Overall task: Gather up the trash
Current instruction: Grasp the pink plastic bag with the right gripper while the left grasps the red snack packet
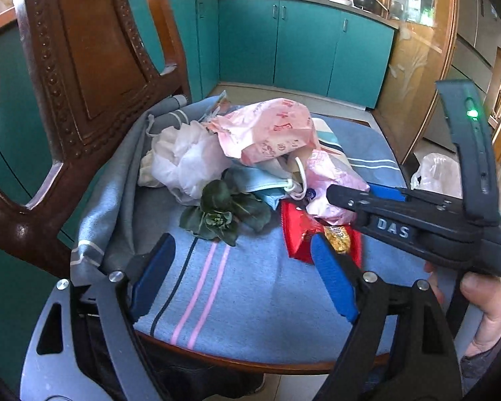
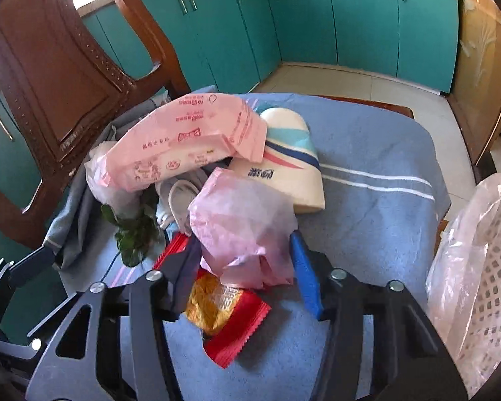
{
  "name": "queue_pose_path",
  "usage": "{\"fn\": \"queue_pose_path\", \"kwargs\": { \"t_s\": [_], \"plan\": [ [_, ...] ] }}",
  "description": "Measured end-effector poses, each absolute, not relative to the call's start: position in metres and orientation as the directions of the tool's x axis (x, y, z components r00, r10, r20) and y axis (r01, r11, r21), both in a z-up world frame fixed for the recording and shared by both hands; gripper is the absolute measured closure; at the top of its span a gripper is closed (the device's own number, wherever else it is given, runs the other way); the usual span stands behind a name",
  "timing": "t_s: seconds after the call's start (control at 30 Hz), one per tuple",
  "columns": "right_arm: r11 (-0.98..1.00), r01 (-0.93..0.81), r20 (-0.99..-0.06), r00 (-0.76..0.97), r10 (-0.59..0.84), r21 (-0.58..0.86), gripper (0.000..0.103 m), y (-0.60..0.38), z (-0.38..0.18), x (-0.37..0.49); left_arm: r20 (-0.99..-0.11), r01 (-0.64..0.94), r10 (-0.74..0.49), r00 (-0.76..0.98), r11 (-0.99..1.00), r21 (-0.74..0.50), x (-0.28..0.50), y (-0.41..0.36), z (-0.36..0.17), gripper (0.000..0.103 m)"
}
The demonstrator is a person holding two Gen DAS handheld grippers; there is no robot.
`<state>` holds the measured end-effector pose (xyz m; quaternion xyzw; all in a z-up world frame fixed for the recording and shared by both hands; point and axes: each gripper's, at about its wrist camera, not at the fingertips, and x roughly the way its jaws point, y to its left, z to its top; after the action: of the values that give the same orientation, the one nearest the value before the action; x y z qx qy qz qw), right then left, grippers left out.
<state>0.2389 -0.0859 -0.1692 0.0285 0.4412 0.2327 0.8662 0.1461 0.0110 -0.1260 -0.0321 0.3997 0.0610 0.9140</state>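
Over the chair's trash pile, left hand-held gripper point(image 1: 242, 277) gapes empty; right hand-held gripper point(image 2: 240, 260) straddles a pink bag point(image 2: 243, 224), unpinched.

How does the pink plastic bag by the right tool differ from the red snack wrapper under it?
The pink plastic bag is pale, translucent and crumpled into a puffy mound; the red snack wrapper is opaque, glossy and lies nearly flat. The bag looks plain, while the wrapper carries a yellow printed panel and a serrated edge. The bag sits on top, overlapping the wrapper's far end. Both lie on the blue cloth covering the chair seat, between the right tool's fingers.
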Motion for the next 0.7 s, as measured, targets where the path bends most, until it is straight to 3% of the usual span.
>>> {"fn": "queue_pose_path", "kwargs": {
  "t_s": [0.17, 0.27, 0.4, 0.7],
  "plan": [
    [0.862, -0.4, -0.762, 0.437, 0.478, 0.312, 0.058, -0.103, -0.169, 0.224, -0.732, -0.145, 0.089, 0.676, 0.989, -0.014, 0.147, 0.013, -0.126, 0.019],
    [0.8, -0.426, -0.735, 0.355, 0.578, 0.423, 0.058, -0.113, -0.17, 0.214, -0.736, -0.171, 0.104, 0.669, 0.985, -0.016, 0.149, 0.019, -0.128, 0.017],
    [0.824, -0.395, -0.695, 0.452, 0.559, 0.406, 0.058, -0.135, -0.155, 0.206, -0.757, -0.18, 0.097, 0.646, 0.983, -0.027, 0.152, 0.022, -0.136, 0.017],
    [0.866, -0.271, -0.624, 0.608, 0.492, 0.42, 0.058, -0.18, -0.132, 0.208, -0.815, -0.093, -0.061, 0.576, 0.986, -0.139, 0.168, -0.013, -0.159, 0.014]
  ]
}}
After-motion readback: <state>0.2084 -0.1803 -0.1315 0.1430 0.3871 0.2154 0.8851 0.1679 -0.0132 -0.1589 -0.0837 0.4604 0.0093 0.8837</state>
